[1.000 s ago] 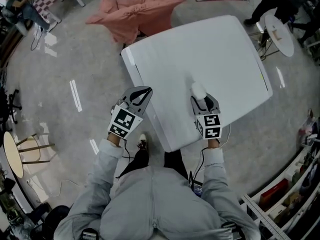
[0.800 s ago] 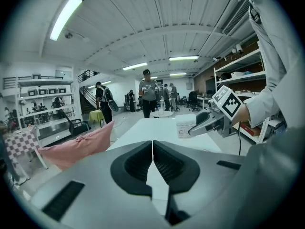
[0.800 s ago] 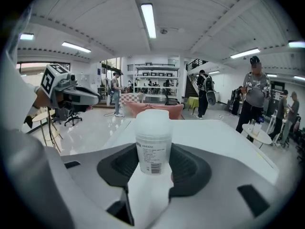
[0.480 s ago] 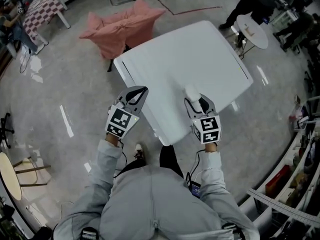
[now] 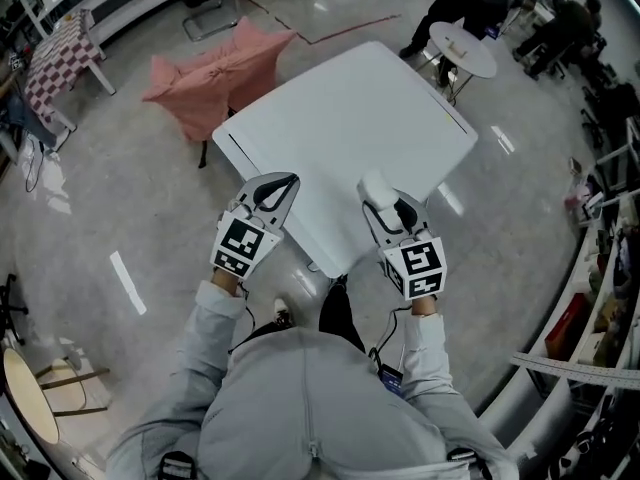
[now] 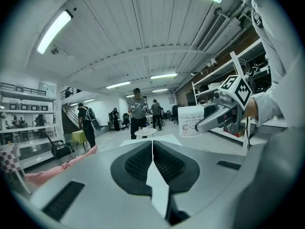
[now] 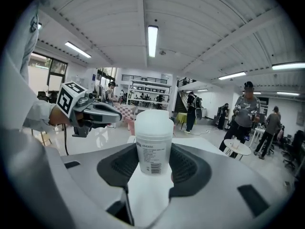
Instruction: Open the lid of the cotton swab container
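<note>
Now right gripper [image 7: 154, 165] fingers clamp the container [image 7: 153, 135] over the white table [image 5: 340, 118]; left gripper [image 6: 152, 151] fingers closed, empty

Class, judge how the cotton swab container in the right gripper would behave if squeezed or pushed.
The cotton swab container looks like translucent plastic: probably light, slightly yielding in the right gripper. Its smooth round wall may twist between the jaws when the lid is pulled. Taller than wide, it might tip if pushed high.

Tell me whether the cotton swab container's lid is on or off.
On. The frosted lid caps the cotton swab container, held upright by the right gripper; the shut left gripper is apart from it.
</note>
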